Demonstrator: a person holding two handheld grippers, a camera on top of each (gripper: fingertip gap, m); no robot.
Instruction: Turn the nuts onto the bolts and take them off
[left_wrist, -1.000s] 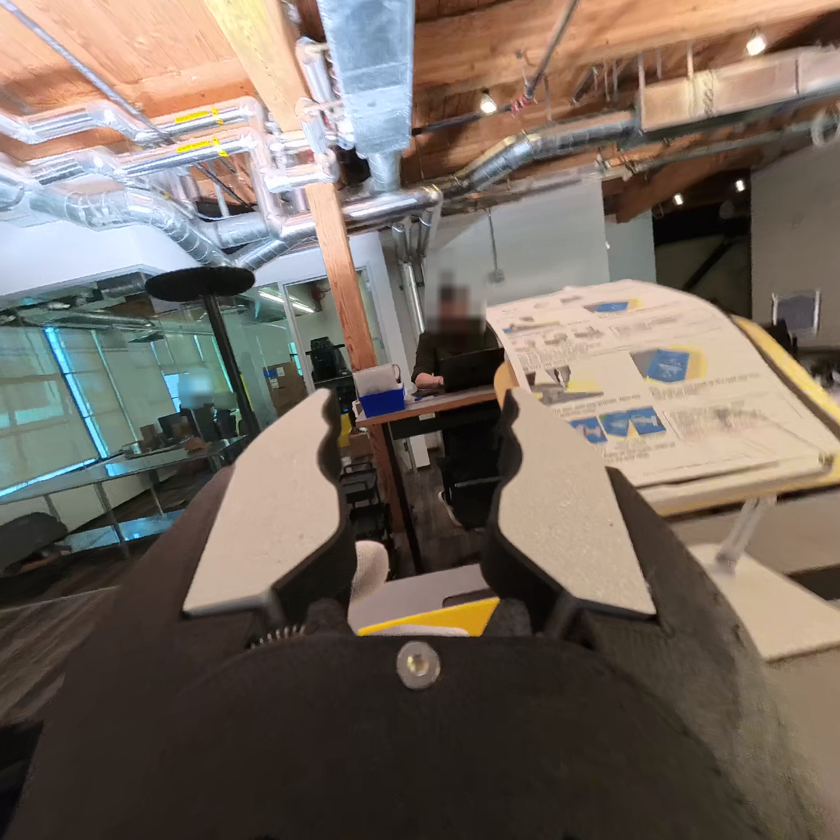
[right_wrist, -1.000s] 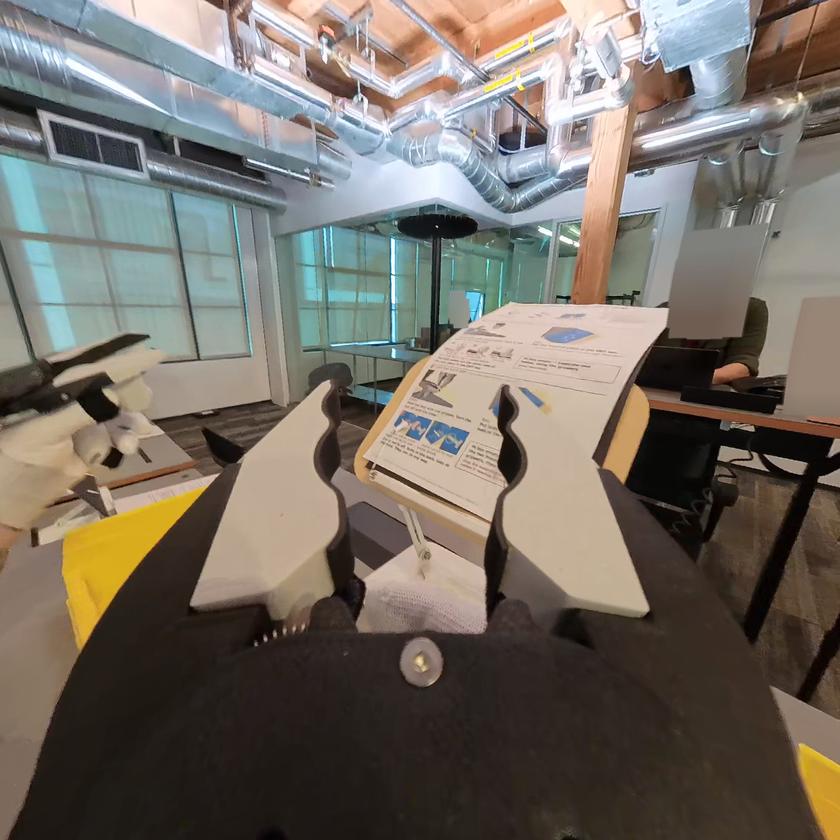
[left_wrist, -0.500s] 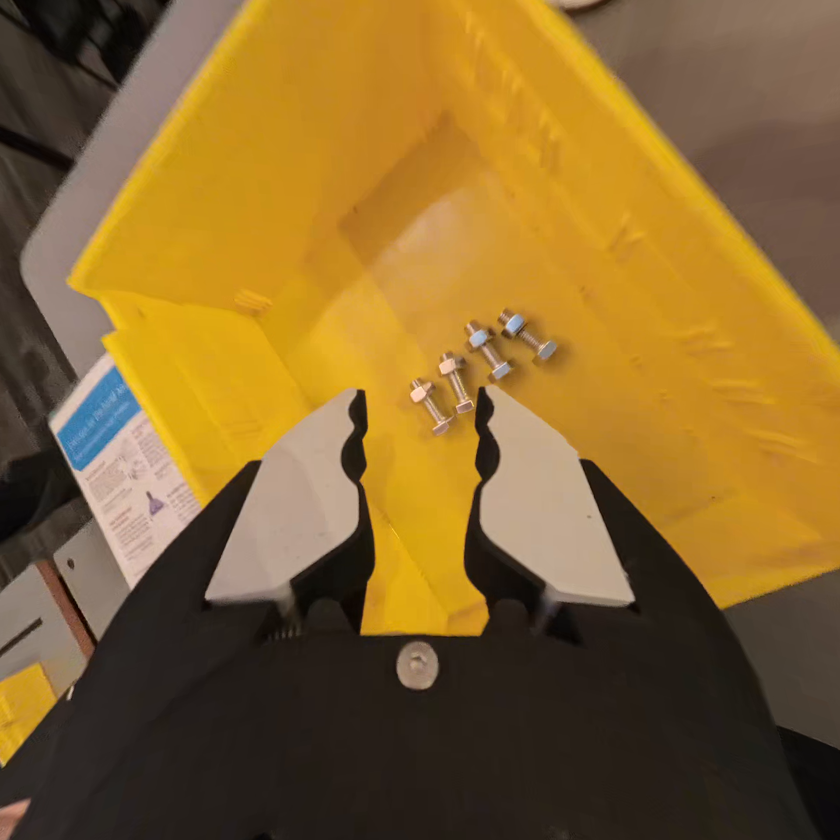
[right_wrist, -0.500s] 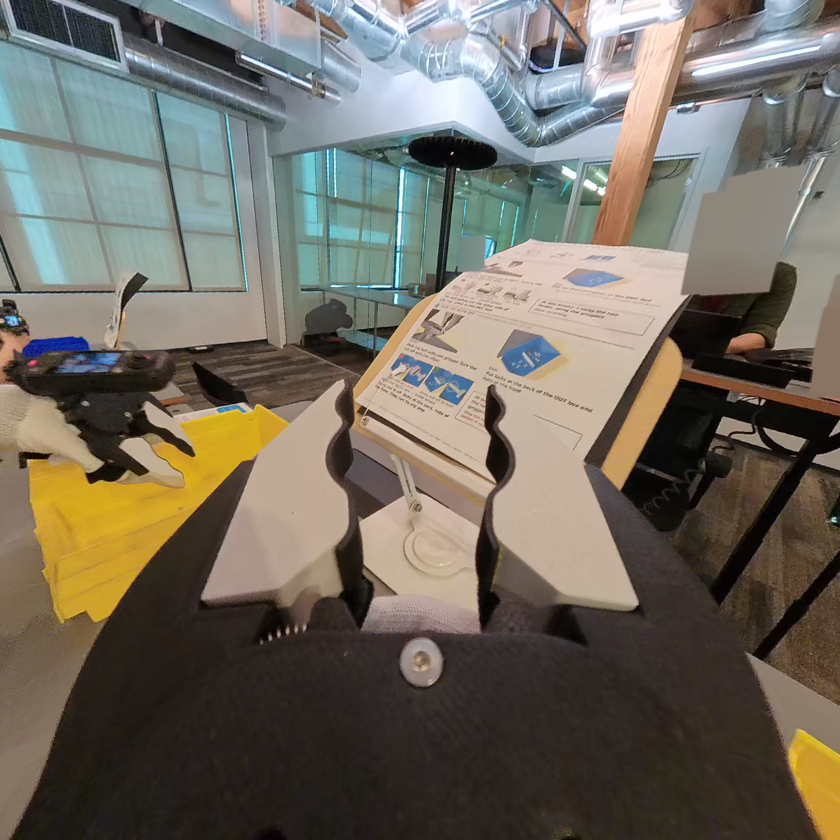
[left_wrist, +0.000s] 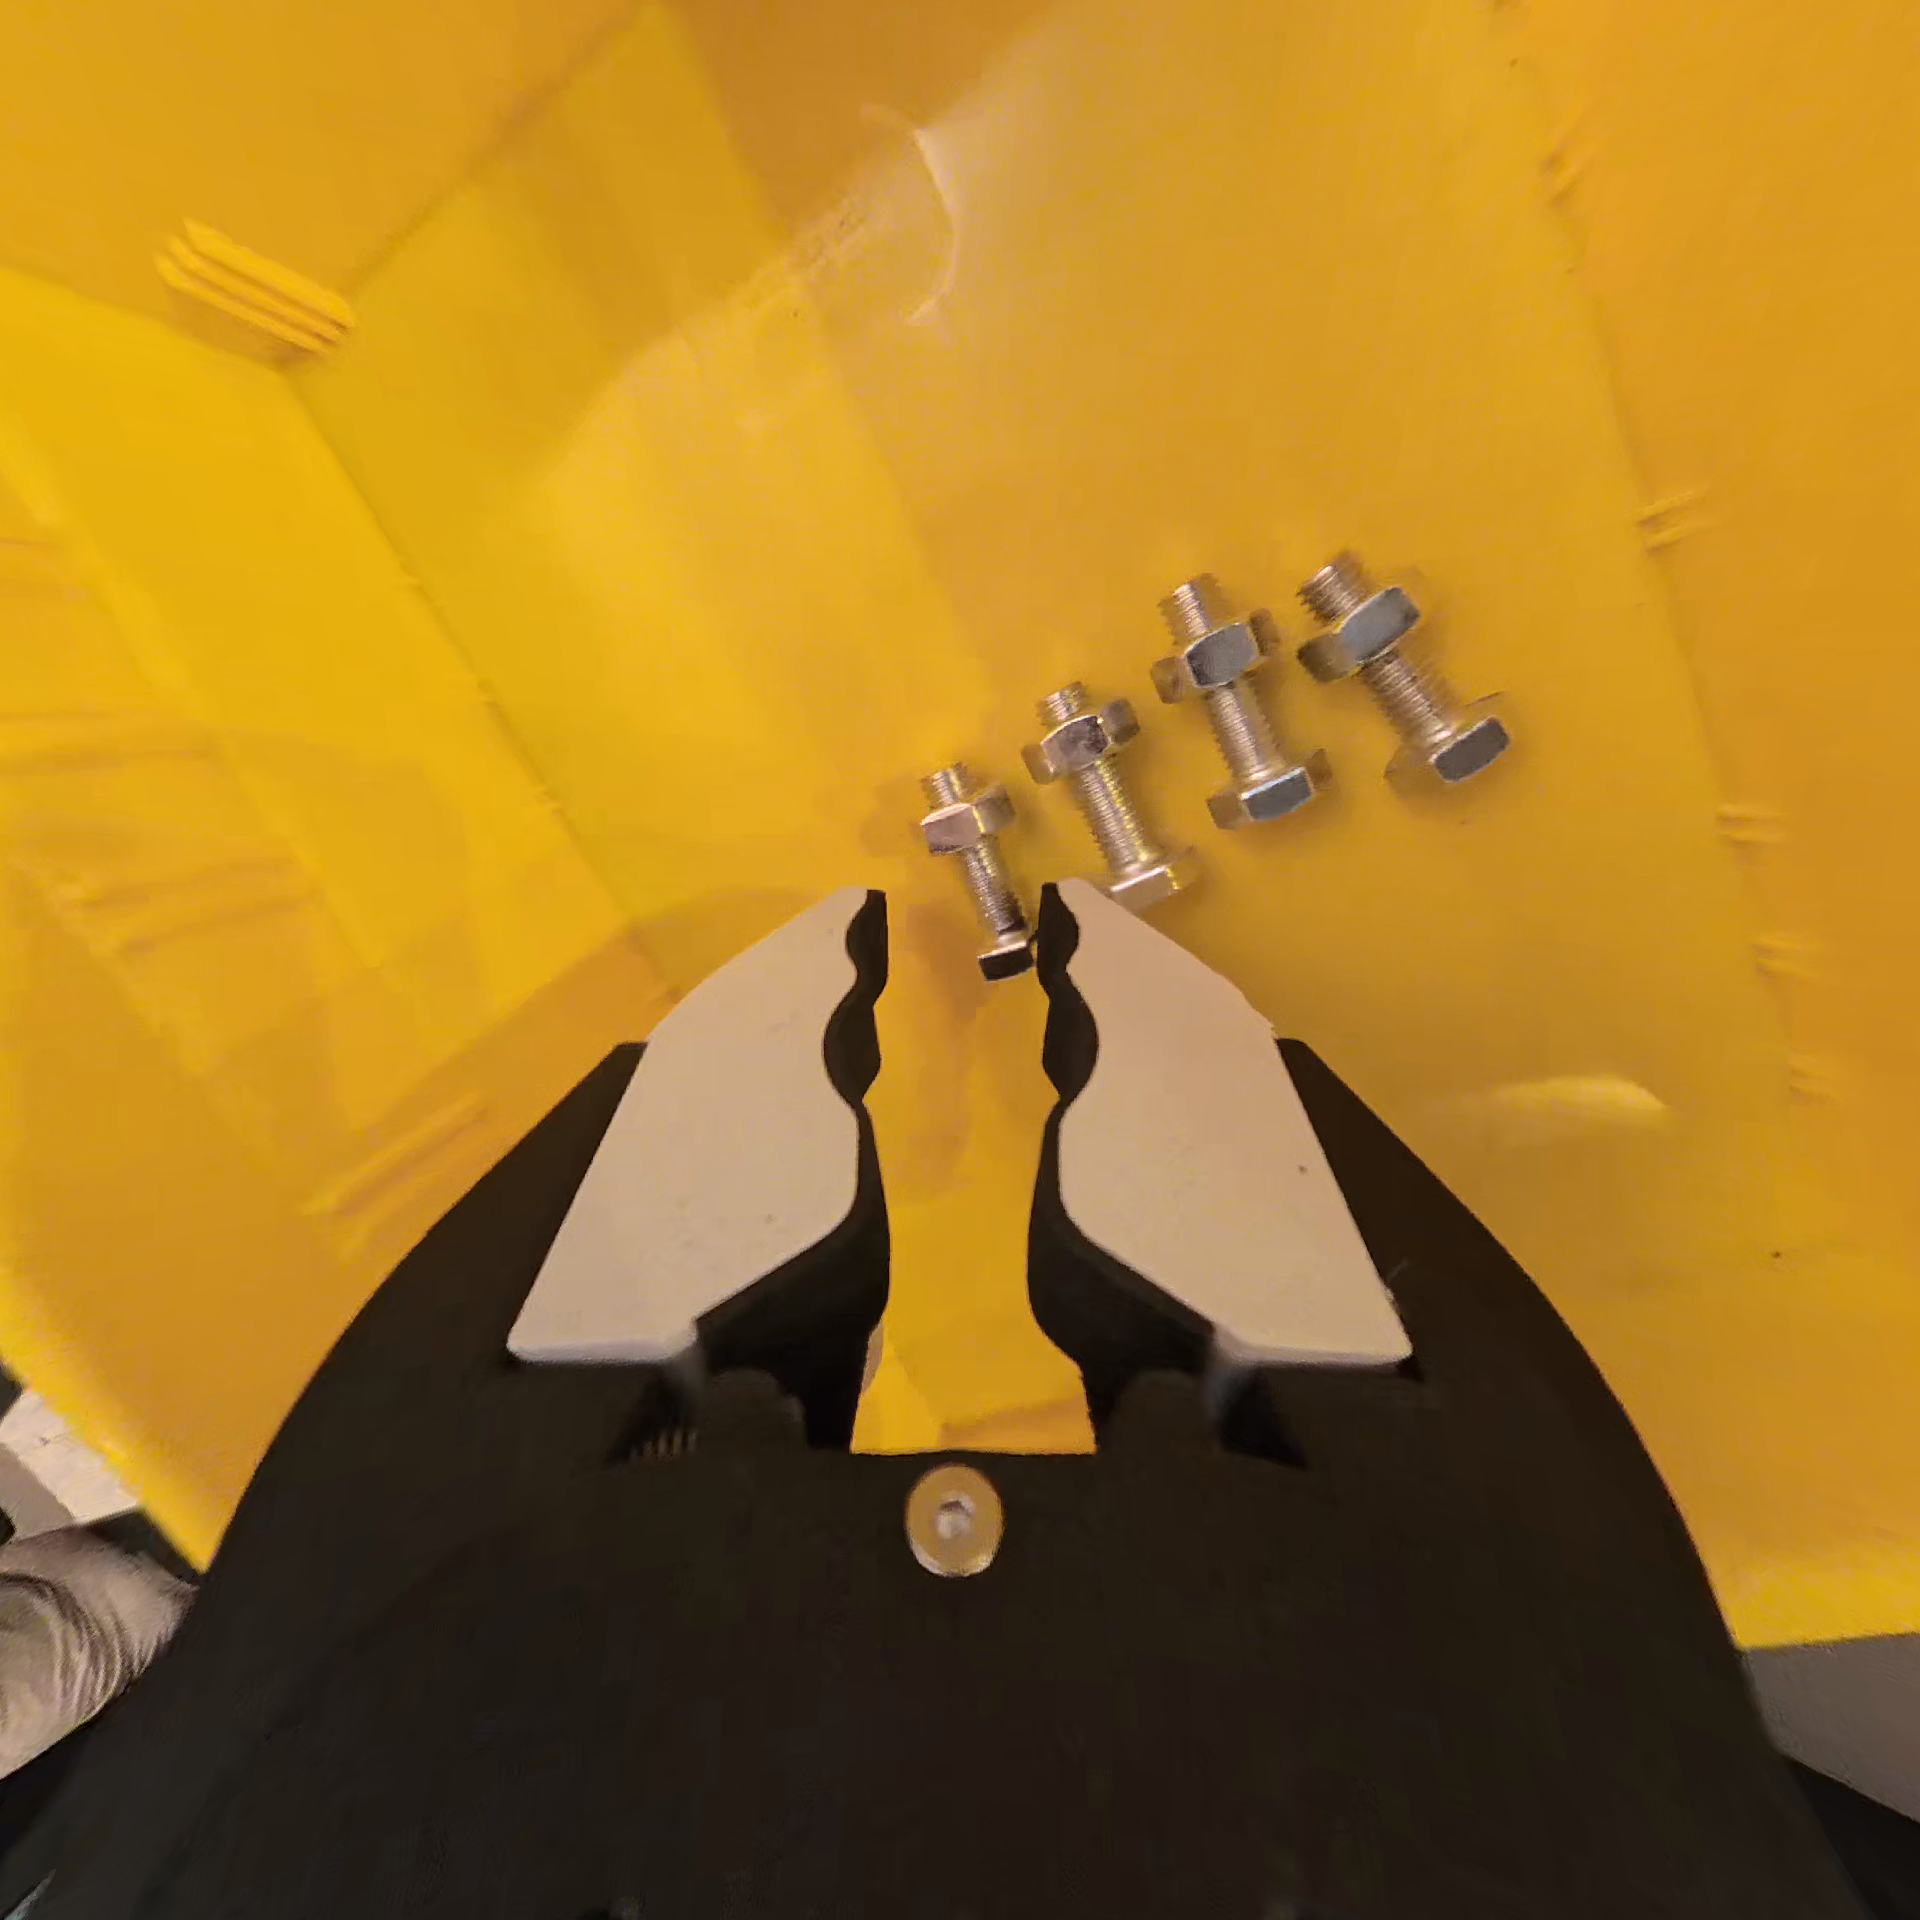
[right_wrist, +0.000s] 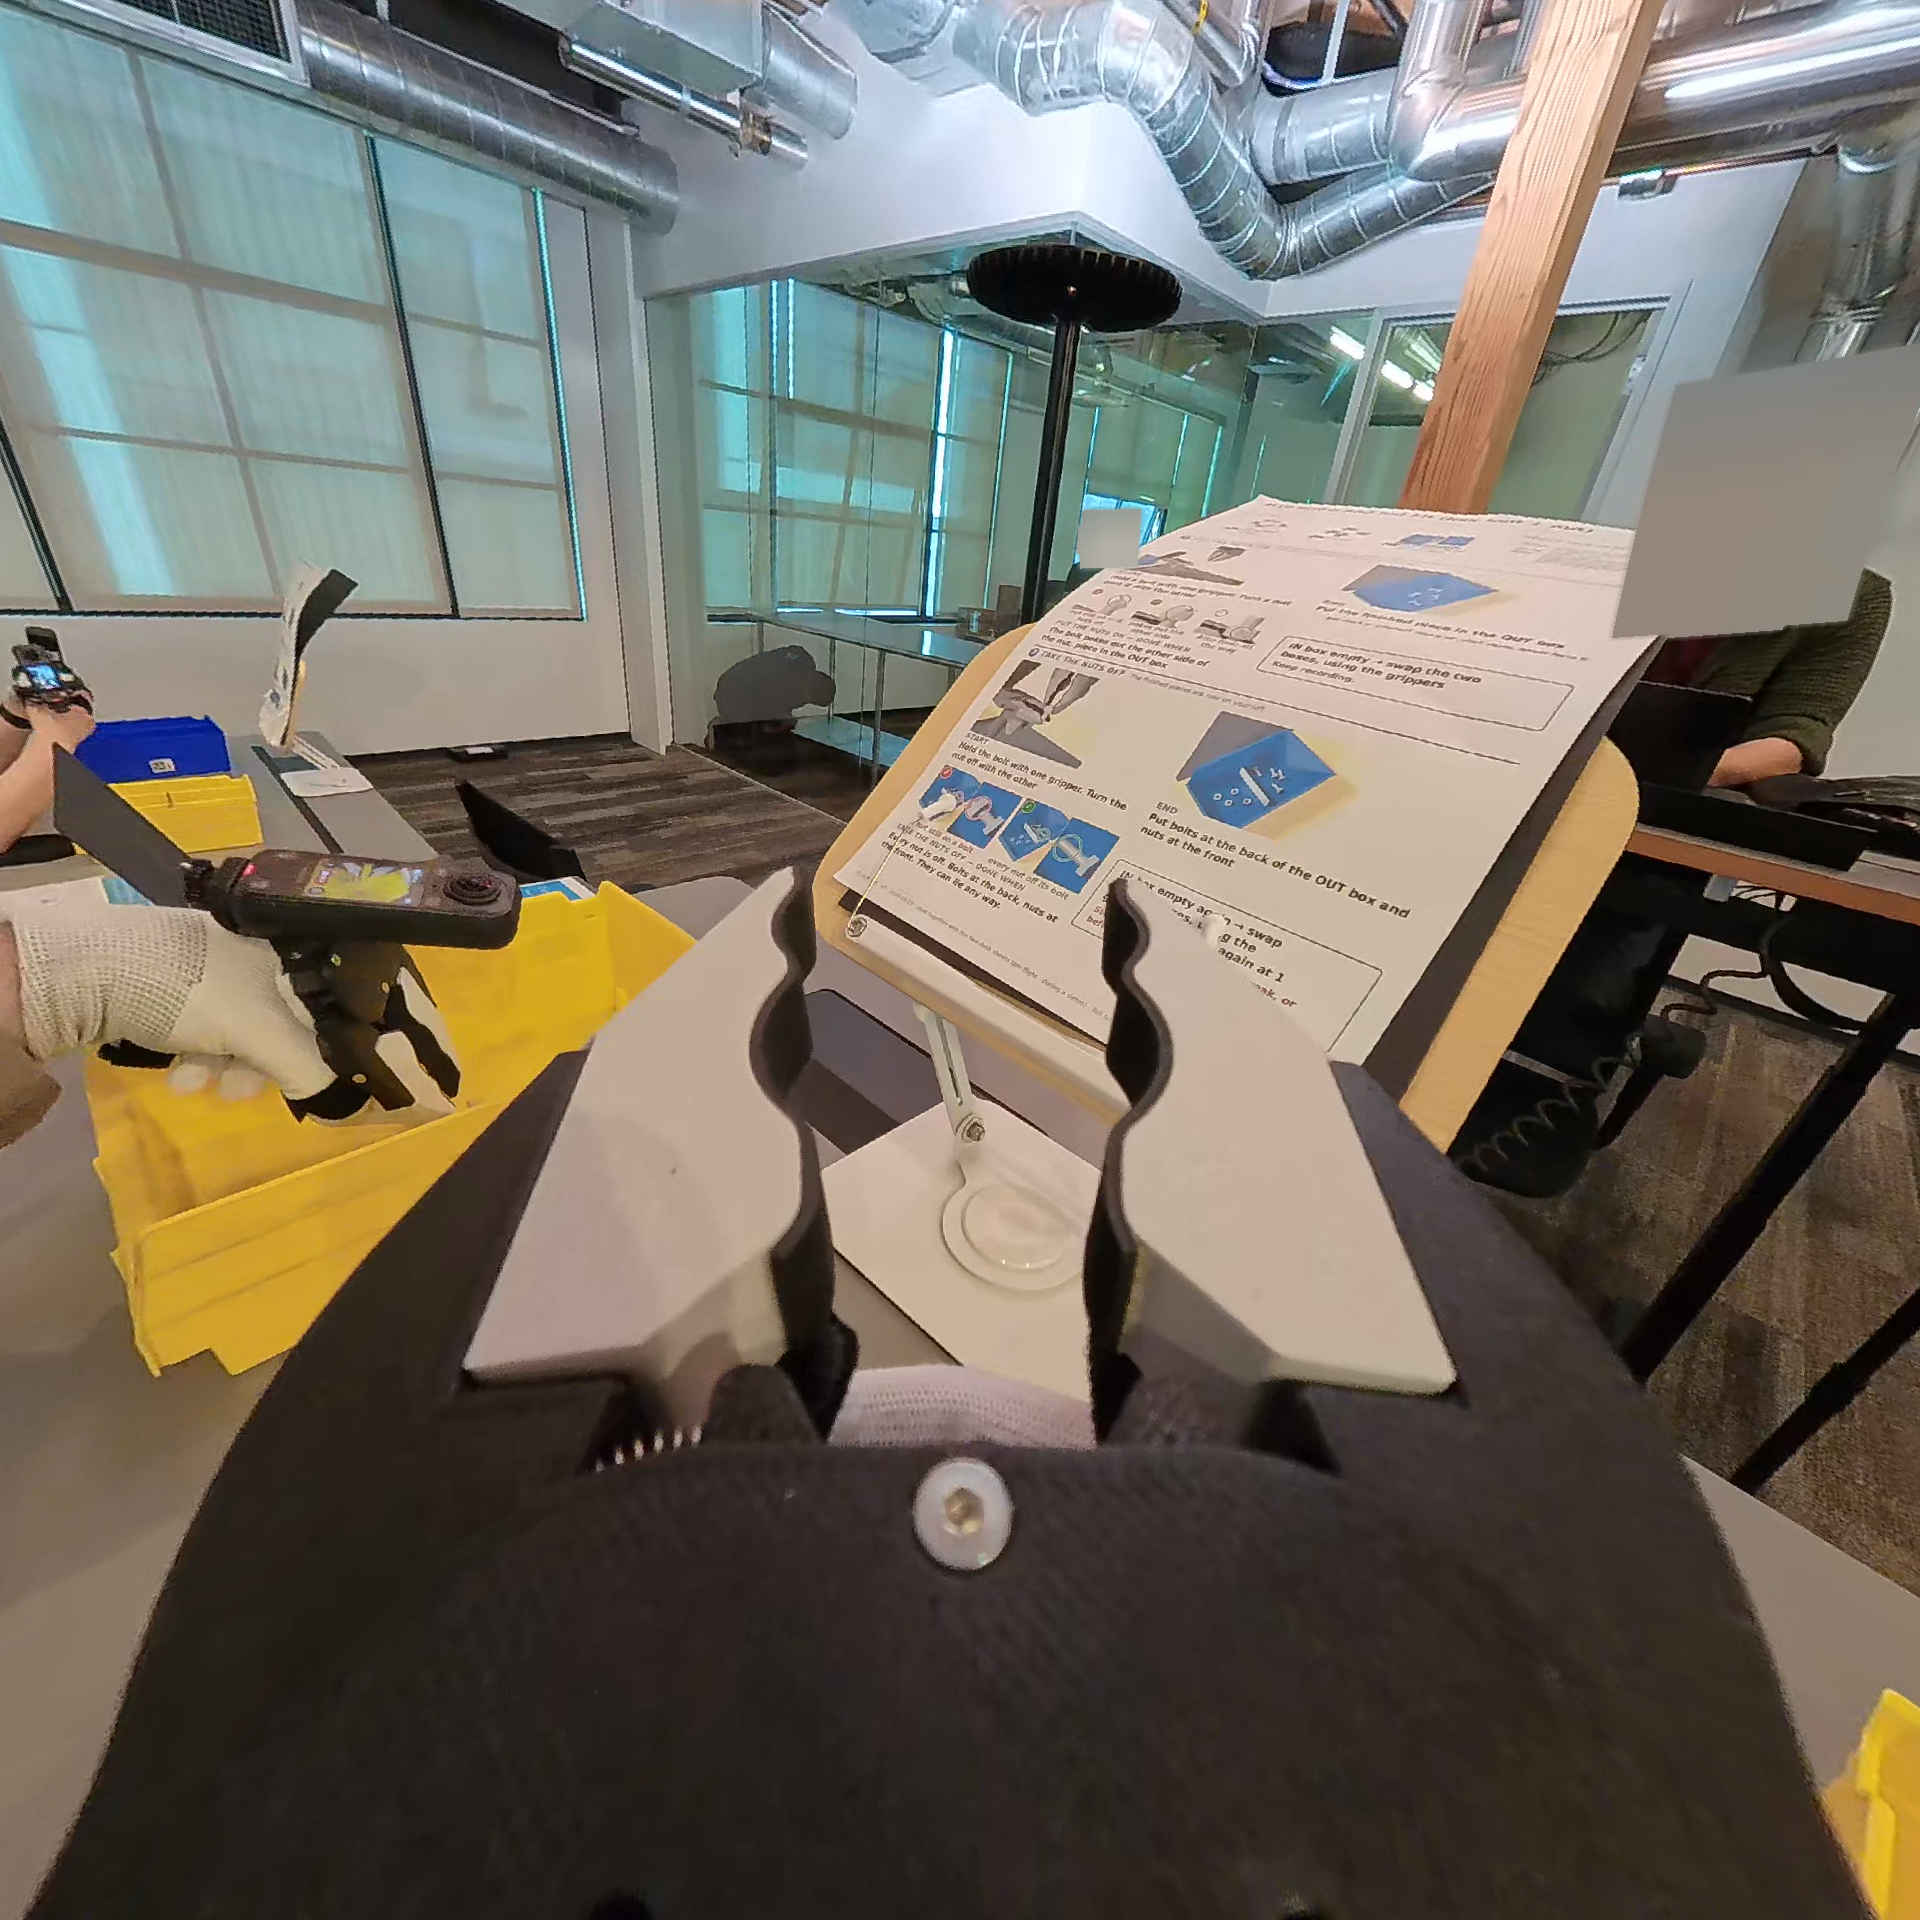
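Observation:
Several silver bolts, each with a nut threaded on, lie in a row on the floor of a yellow bin. My left gripper is open inside the bin, its tips at the head of the nearest bolt, which lies just ahead, partly between them. The bolt beside it lies just right of the right fingertip. My right gripper is open and empty, held above the grey table, away from the bin. In the right wrist view the left gripper reaches down into the yellow bin.
A tilted stand with a printed instruction sheet stands on a white base ahead of the right gripper. Another yellow bin's corner shows at bottom right. Blue and yellow bins sit on a far table. A seated person is behind the stand. About 50 cm separates my left fingertips from my right.
My left gripper swung down from facing the room and dropped deep into the yellow bin, up to the nearest bolt. My right gripper tilted down slightly and stays open.

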